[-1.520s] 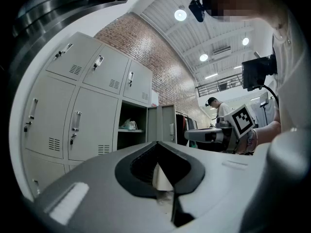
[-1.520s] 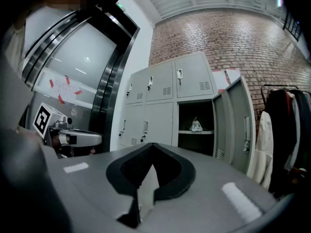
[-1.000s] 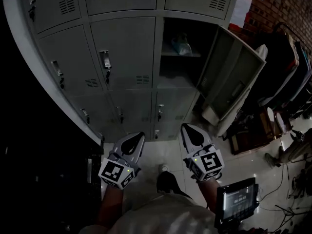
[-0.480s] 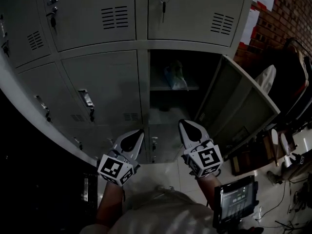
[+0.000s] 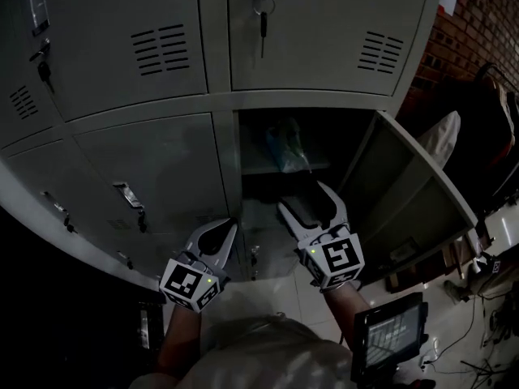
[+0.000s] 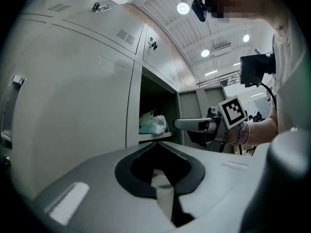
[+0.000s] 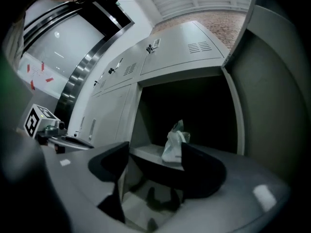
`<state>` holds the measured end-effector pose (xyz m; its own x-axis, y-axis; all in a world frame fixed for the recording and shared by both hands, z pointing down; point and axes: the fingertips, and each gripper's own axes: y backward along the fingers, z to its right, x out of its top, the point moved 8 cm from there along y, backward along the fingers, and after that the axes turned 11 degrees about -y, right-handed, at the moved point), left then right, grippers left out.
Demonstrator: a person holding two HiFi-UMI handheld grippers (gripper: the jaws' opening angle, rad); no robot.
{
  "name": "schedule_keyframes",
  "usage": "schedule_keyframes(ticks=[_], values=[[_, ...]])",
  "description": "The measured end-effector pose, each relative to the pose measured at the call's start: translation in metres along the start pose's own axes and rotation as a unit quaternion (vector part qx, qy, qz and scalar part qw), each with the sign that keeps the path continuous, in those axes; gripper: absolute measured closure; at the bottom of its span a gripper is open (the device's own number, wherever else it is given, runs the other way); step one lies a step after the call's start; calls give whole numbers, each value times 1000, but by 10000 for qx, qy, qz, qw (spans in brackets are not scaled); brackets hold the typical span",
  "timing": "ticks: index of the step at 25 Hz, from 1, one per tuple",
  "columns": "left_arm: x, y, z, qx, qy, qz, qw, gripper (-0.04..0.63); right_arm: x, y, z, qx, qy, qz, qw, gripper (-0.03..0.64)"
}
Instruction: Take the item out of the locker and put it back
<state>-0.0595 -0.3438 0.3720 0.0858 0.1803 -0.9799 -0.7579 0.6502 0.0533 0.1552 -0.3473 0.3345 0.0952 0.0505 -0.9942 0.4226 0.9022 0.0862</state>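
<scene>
A pale plastic bag (image 5: 284,146) sits on the shelf of the open locker compartment (image 5: 324,128); it also shows in the left gripper view as the bag (image 6: 153,124) and in the right gripper view as the bag (image 7: 174,142). My right gripper (image 5: 306,202) is just in front of and below that shelf. Its jaws are opening, with nothing between them, and the bag lies beyond them. In its own view the right gripper (image 7: 155,154) frames the shelf edge. My left gripper (image 5: 227,228) is shut and empty, held low before the closed doors; its jaws meet in the left gripper (image 6: 158,143) view.
The compartment's door (image 5: 413,193) swings out to the right. A key (image 5: 261,10) hangs in the upper locker door. Closed grey lockers (image 5: 154,160) fill the left. A small screen (image 5: 389,339) hangs at the person's waist. Chairs and clutter (image 5: 495,120) stand at the far right.
The right gripper has gone from shut to open and has moved forward towards the open compartment. The locker looms closer and higher in view. The left gripper stays shut.
</scene>
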Motion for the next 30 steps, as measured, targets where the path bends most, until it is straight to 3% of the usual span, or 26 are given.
schedule_keyframes(ticks=[4,9,12,14,17,23,30], values=[[-3,-2,-12,-29,92,40,9999,595,14,-29,17,-226,25,182,9996,179],[-5,-3,-32,110,121,106,9998,595,12,-58,30,-234,-115,127,9996,179],[-7,-2,-38,155,92,90,9998,595,4,-69,39,-321,-105,-102,9994,245],[-9,-1,-40,164,106,78,9998,595,1,-71,45,-393,-69,-256,9989,418],[-6,-1,-43,173,113,39,9998,595,4,-68,50,-416,15,-262,9988,597],[-6,2,-43,91,152,64,9998,595,14,-50,49,-531,-1,-30,9986,609],[-9,23,-38,-158,136,49,9998,595,15,-22,13,-543,81,130,9984,609]])
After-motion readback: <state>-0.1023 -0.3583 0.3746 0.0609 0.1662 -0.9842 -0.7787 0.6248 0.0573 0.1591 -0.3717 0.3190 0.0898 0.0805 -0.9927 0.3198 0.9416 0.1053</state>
